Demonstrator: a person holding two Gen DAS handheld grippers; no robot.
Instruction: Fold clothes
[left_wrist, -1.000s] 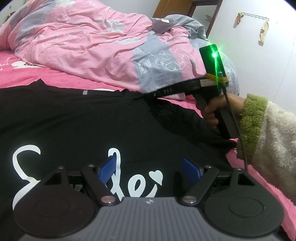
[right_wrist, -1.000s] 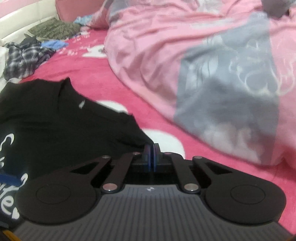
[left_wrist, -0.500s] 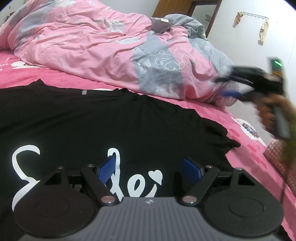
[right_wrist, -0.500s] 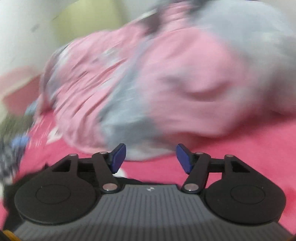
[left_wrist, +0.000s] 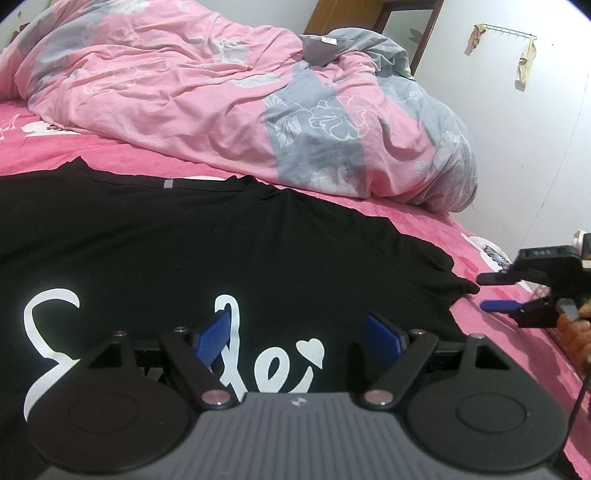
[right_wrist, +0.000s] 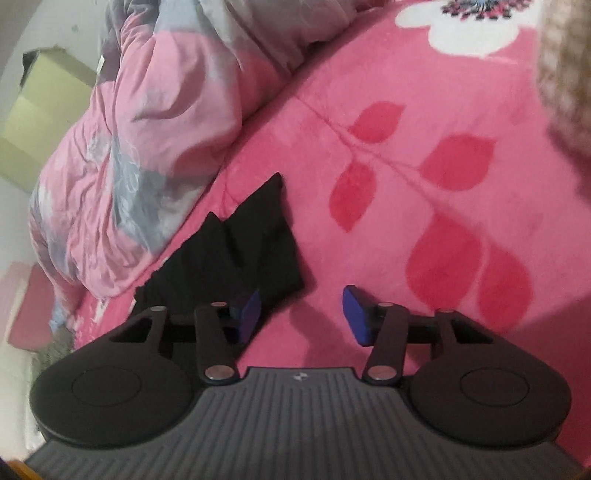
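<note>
while the black t-shirt (left_wrist: 192, 251) lies spread flat on the bed (left_wrist: 436, 229), filling the left and centre of the left wrist frame, the left claw (left_wrist: 297, 338) hovers over its white lettering (left_wrist: 273, 354) at lower centre. blue pads wide apart, nothing between them, no contact with the cloth that i can see.

collar with a small grey tag (left_wrist: 168, 183) sits upper left of centre. one sleeve (left_wrist: 443, 273) reaches toward the right edge of the frame and ends on the pink bedspread.

right claw (left_wrist: 496, 291) shows at the right edge of the left wrist frame, rolled so one finger is above the other, tips just beside the sleeve end. a hand (left_wrist: 574, 332) grips it at the far right edge.

right wrist frame: right claw (right_wrist: 301, 314) is parted and closing, only bedspread between the pads. sleeve tip (right_wrist: 255, 240) lies left of centre, just ahead of the left-side pad (right_wrist: 247, 314); the sleeve cloth runs behind that finger, can't tell if it touches. nothing gripped.

pink and grey floral duvet (left_wrist: 236, 99) is bunched across the top of the left wrist frame, behind the shirt. red leaf print (right_wrist: 443, 206) on the bedspread fills the right half of the right wrist frame. wall hooks (left_wrist: 506, 31) with items hanging, upper right of the left wrist frame.
</note>
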